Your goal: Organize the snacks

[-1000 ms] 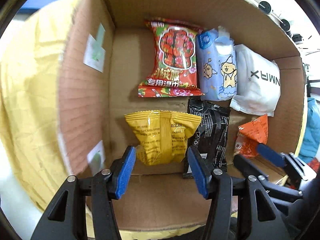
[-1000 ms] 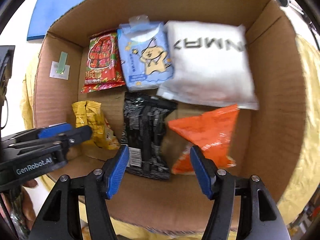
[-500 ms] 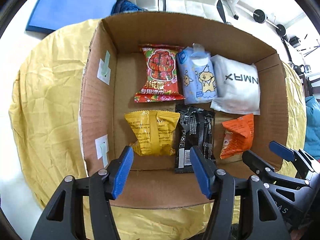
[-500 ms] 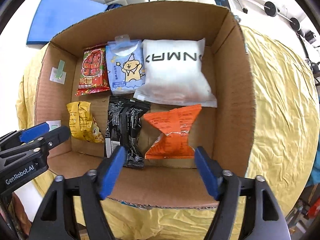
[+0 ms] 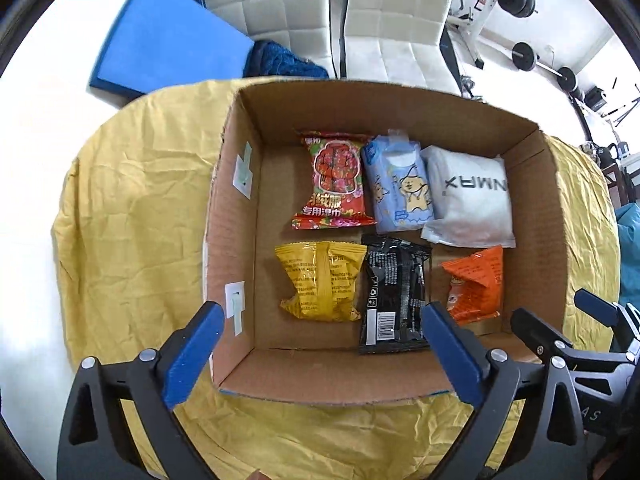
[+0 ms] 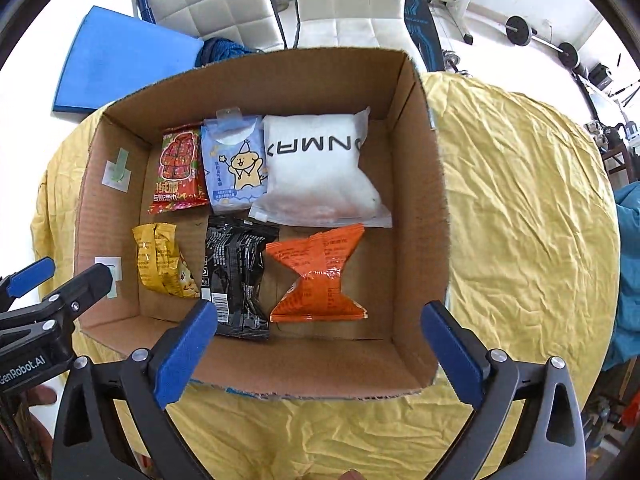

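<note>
Hovering above the cardboard box (image 5: 420, 384), the left gripper (image 5: 320, 354) and right gripper (image 6: 316, 350) both hung spread wide, gripping nothing. Inside lay six packets in two rows: red (image 5: 334, 180), pale blue (image 5: 400, 186), white (image 5: 472, 200) behind; yellow (image 5: 320, 280), black (image 5: 394, 292), orange (image 5: 476, 286) in front.

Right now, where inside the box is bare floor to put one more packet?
Bare cardboard box floor lies right of the orange packet, and along the left wall beside the red packet. The middle is crowded: packets touch.
</note>
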{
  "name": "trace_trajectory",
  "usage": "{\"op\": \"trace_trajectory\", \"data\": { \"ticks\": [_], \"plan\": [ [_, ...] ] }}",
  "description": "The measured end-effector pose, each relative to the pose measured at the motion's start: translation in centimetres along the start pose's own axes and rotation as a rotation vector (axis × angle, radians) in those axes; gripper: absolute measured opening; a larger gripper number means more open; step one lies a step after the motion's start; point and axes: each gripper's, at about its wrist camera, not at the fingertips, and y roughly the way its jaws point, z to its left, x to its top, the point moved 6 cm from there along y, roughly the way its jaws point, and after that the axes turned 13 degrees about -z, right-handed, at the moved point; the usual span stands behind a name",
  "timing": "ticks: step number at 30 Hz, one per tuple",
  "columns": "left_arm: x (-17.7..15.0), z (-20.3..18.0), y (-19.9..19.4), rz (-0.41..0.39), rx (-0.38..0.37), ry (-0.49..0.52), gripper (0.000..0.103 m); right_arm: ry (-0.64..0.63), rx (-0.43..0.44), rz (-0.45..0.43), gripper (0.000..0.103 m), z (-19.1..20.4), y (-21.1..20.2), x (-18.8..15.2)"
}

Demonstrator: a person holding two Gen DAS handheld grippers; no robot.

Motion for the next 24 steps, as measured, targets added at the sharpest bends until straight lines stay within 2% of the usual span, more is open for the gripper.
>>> {"op": "trace_trajectory", "data": {
  "ticks": [7, 16, 20, 24],
  "plan": [
    [-0.3, -1.3, -5.6, -0.104, -0.002, 0.008, 0.101, 0.003, 0.015, -0.063, 0.103, -0.7, -4.8, -1.0],
    [-1.5, -2.3, -17.0, -0.263, -0.027, -0.038, 0.101, 0.028, 0.052, -0.213, 0.103, -2.8, -17.5, -3.4],
    [-2.1, -2.8, -20.8, -0.29, -0.036, -0.028, 0.101, 0.019, 0.065, -0.255, 0.103, -3.2, -21.8, -4.1],
    [-2.7, -2.7, -23.9, -0.309, -0.012, -0.025, 0.101, 0.004, 0.069, -0.287, 0.103, -3.5, -25.8, -4.8]
  ]
}}
